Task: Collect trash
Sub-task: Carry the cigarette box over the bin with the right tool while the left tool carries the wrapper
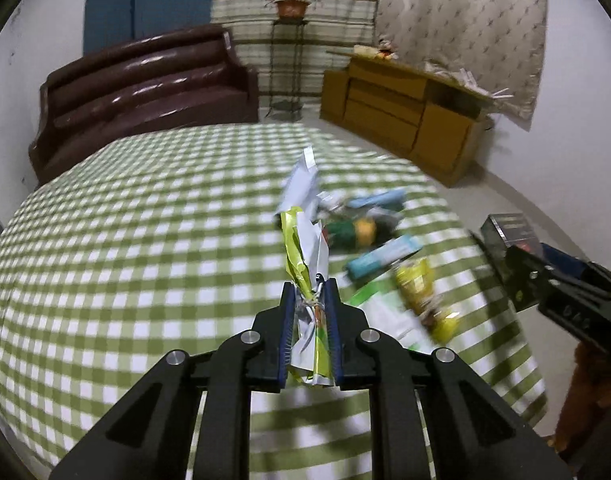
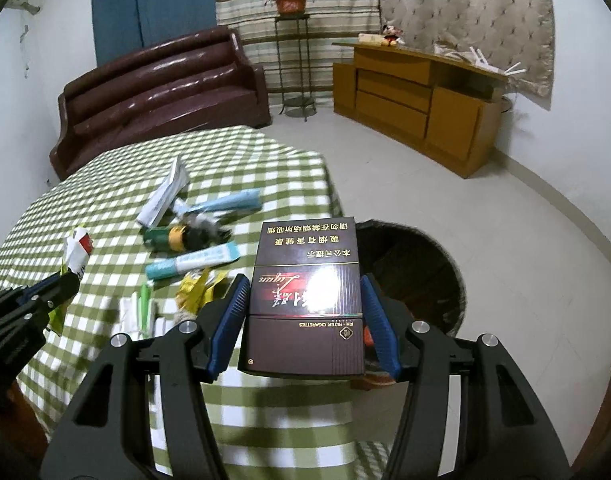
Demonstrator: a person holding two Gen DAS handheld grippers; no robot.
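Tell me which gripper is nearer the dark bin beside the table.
Right. The right gripper holds a cigarette box just before the bin; the left gripper is over the table.

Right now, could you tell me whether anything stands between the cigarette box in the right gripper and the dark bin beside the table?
Nothing visible does. The right gripper holds the cigarette box at the table's edge, and the dark bin sits on the floor just beyond it with its mouth open and unobstructed.

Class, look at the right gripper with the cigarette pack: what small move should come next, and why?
Probably release it. The right gripper grips the cigarette pack with the dark bin showing just beyond and below it, so opening the jaws should drop it in. A slight push forward first may be safer.
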